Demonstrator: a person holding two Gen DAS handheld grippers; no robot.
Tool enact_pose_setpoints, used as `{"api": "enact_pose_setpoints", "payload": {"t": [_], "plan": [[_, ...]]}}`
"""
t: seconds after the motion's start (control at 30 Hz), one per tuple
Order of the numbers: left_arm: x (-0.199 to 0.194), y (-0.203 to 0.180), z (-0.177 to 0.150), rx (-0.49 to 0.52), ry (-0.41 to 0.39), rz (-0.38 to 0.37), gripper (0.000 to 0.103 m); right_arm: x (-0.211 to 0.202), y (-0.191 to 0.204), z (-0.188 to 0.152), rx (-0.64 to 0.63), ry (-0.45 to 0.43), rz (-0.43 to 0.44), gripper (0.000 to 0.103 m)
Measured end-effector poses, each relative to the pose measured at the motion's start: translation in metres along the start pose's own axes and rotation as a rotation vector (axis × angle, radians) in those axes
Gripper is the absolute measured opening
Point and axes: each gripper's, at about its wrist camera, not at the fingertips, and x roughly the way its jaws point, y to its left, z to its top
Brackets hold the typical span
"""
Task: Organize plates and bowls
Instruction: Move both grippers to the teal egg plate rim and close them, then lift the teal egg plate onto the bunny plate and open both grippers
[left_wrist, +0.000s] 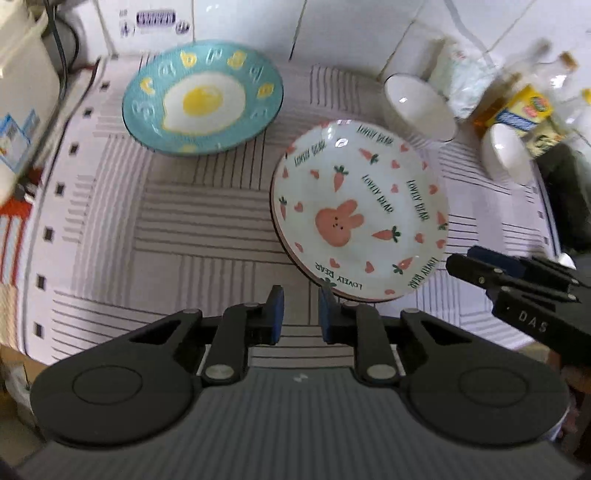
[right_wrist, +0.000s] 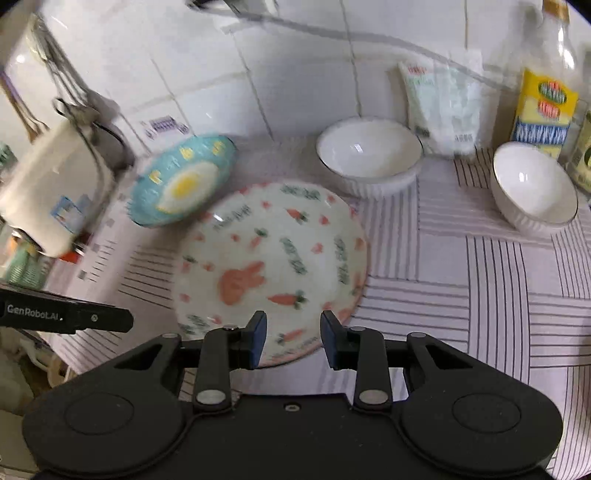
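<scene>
A white plate with a pink rabbit and carrots (left_wrist: 358, 210) (right_wrist: 273, 258) lies on the striped cloth. A blue plate with a fried-egg picture (left_wrist: 203, 99) (right_wrist: 184, 181) sits behind it to the left. Two white bowls (left_wrist: 417, 107) (left_wrist: 506, 151) stand at the back right, also in the right wrist view (right_wrist: 369, 155) (right_wrist: 532, 184). My left gripper (left_wrist: 301, 299) hovers shut and empty, its right finger just beside the rabbit plate's near rim. My right gripper (right_wrist: 293, 332) hangs open above that plate's near edge, gripping nothing. Each gripper shows in the other's view (left_wrist: 458, 264) (right_wrist: 125, 319).
A white appliance (right_wrist: 55, 184) stands at the left edge. Against the tiled wall behind the bowls are a plastic bag (right_wrist: 443, 107) and a yellow-labelled bottle (right_wrist: 543, 107). Bare striped cloth (left_wrist: 184, 229) lies left of the rabbit plate.
</scene>
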Motion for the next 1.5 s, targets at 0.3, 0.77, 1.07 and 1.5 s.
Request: {"api": "enact_pose_setpoints", "payload": {"t": [0.3, 0.77, 1.07, 1.5], "plan": [[-0.071, 0.05, 0.024, 0.13, -0.13, -0.024, 0.02, -0.049, 0.081, 0.007, -0.152, -0.155, 0.095, 0.05], [-0.058, 0.155, 0.098, 0.071, -0.211, -0.052, 0.049, 0.064, 0.146, 0.062, -0.109, -0.326, 0.068, 0.074], [0.021, 0.174, 0.125, 0.055, -0.204, 0.014, 0.067, 0.158, 0.116, 0.092, -0.019, -0.204, -0.057, 0.074], [0.093, 0.192, 0.143, 0.019, -0.166, 0.007, 0.06, 0.224, 0.082, 0.126, 0.006, -0.089, -0.029, 0.06]]}}
